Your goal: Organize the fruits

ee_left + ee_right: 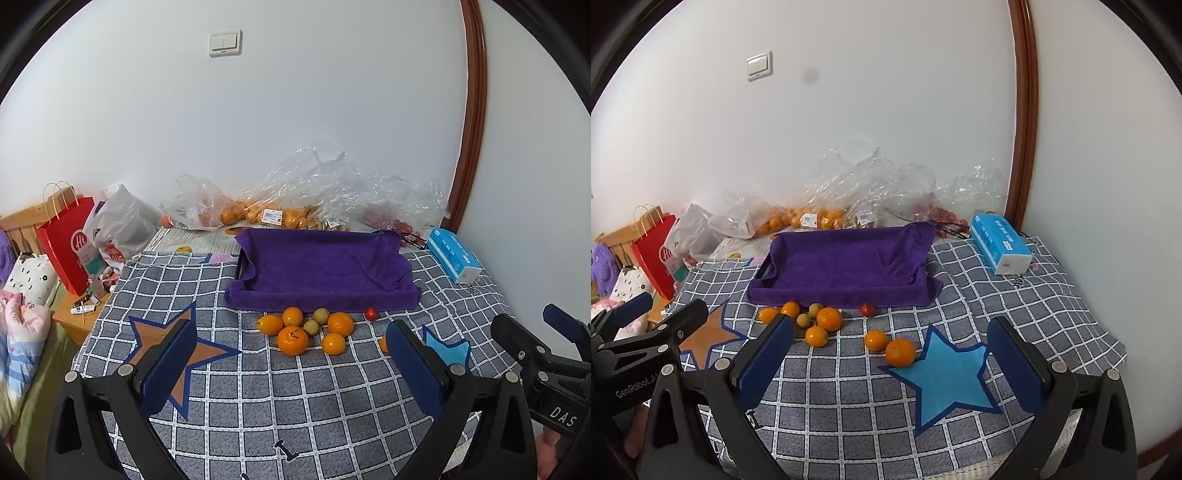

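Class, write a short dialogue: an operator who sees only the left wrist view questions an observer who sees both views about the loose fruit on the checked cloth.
Operator: Something orange peeks out behind the left gripper. What is it?
Observer: Two fruits. A small round orange lies beside a larger round orange, which sits at the tip of the light blue star patch.
Operator: Is the right gripper open?
Observer: Yes. Its own view shows the jaws wide apart and holding nothing.

Legible markings:

- "DAS", white, on the black body of the right gripper (546, 343), lower right of the left wrist view.
- "GenRobot.AI", white, on the black body of the left gripper (646, 317), lower left of the right wrist view.

Print on the red paper bag (68, 242), tissue pack (999, 245) and bag price labels (272, 216) cannot be read.
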Demonstrator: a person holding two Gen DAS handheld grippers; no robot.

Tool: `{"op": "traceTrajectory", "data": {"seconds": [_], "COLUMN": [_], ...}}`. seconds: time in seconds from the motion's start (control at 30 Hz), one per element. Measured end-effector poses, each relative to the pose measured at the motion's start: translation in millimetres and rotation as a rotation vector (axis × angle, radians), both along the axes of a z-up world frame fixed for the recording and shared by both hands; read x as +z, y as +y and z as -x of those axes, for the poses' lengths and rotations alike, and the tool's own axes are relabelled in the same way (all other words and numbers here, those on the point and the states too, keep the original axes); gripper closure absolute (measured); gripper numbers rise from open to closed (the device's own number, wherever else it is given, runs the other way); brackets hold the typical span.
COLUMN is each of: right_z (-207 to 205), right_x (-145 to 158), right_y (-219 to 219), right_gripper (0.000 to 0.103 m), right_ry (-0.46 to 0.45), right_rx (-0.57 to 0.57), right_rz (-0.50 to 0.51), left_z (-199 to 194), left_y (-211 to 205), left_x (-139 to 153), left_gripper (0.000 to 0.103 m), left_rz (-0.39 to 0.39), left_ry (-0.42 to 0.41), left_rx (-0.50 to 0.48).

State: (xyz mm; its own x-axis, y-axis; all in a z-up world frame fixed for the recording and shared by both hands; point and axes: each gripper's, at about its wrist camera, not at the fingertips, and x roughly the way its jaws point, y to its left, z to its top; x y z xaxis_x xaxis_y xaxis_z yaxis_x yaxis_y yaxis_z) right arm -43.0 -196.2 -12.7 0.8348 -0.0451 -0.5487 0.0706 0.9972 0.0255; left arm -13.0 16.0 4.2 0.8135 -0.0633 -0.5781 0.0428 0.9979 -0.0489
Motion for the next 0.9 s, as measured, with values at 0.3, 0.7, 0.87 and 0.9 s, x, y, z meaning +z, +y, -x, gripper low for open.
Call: {"op": "traceTrajectory", "data": {"seconds": [0.3,0.7,0.87,0.9], "right_z": [-1.2,-1.2,-3.0,-3.0], "right_x": [-0.5,-1.2,-2.2,-2.0], "right_y": [-0.7,-4.8,-5.6,-4.8], "right_gripper": [0.0,0.0,0.0,0.0], "right_ry": [0.0,-0.002,0.002,0.001], "right_rx": [-0.001,-0.002,-0.004,-0.005], "right_rz": [-0.005,-0.016,-0.024,-0.021], "left_z": [0.6,0.9,-1.4,-1.5], "left_y": [-2.3,-6.0,-6.6,-6.7], "left_x": [-2.1,-6.4,-4.3,-4.4], "left_gripper": [0.0,0.0,0.0,0.0], "left_rz": [-0.003,-0.008,-0.013,-0.013], "left_ry": [0.002,0.01,0.009,0.009], "left_rx": [-0.005,-0.012,-0.006,-0.006]}}
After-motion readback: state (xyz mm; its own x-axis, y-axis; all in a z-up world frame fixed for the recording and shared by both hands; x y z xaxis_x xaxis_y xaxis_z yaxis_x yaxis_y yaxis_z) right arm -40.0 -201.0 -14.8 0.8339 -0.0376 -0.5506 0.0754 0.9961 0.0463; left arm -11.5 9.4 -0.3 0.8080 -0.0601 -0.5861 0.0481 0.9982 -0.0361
